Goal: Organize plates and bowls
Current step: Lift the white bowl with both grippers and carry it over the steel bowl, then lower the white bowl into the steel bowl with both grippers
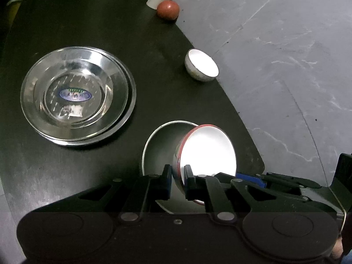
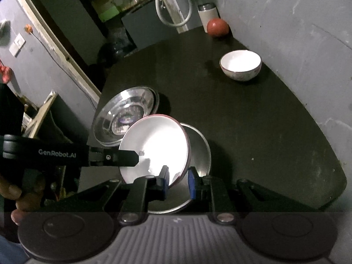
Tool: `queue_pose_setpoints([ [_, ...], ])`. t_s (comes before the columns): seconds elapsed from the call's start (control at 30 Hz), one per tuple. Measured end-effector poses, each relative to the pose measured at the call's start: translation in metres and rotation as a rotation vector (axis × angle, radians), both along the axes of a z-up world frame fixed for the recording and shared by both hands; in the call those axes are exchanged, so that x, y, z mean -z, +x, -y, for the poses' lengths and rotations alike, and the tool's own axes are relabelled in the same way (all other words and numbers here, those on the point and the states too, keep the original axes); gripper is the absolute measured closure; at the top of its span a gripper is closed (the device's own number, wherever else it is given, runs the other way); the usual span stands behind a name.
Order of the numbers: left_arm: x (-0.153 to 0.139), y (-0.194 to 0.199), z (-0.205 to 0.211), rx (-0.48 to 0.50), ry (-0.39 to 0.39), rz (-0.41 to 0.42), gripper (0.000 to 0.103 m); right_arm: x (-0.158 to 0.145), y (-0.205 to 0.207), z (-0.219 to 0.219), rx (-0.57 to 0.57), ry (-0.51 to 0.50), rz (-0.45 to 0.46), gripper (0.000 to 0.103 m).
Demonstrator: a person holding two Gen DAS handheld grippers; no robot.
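Both sets of jaws pinch the red-rimmed white bowl (image 1: 206, 151), left gripper (image 1: 177, 176) and right gripper (image 2: 177, 177) on opposite rims, tilted over the grey metal plate (image 2: 201, 151); uneven release could tip it off the black table (image 1: 88, 176).

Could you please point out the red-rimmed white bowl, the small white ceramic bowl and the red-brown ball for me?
Red-rimmed white bowl (image 2: 158, 145): right wrist view, on its white inside.
Small white ceramic bowl (image 1: 203, 62): left wrist view, on its white inside.
Red-brown ball (image 1: 168, 9): left wrist view, on its rounded front.
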State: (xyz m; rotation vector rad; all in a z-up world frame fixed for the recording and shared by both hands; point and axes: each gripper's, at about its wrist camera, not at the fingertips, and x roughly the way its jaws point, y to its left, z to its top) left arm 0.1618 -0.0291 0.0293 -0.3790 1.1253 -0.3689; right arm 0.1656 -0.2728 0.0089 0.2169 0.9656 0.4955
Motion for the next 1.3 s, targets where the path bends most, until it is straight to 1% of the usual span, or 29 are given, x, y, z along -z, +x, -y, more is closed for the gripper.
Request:
queue_pose_setpoints([
  [0.23, 0.004, 0.007, 0.004, 0.007, 0.046, -0.051, 0.092, 0.003, 0.005, -0.008, -0.025, -0.04, -0.025, 0.082],
  [0.3, 0.006, 0.009, 0.004, 0.007, 0.049, -0.068, 0.092, 0.002, 0.007, -0.011, -0.034, -0.06, -0.027, 0.082],
  [0.53, 0.006, 0.014, 0.006, 0.019, 0.051, -0.081, 0.091, 0.004, 0.015, -0.016, -0.048, -0.096, -0.058, 0.082],
  [0.83, 0.009, 0.018, 0.009, 0.021, 0.057, -0.107, 0.092, 0.006, 0.018, -0.017, -0.055, -0.107, -0.075, 0.082],
  [1.07, 0.015, 0.021, 0.008, 0.013, 0.054, -0.142, 0.091, 0.009, 0.021, -0.023, -0.075, -0.143, -0.091, 0.081],
  [1.3, 0.016, 0.021, 0.01, 0.007, 0.054, -0.143, 0.09, 0.009, 0.024, -0.026, -0.092, -0.167, -0.1, 0.08],
])
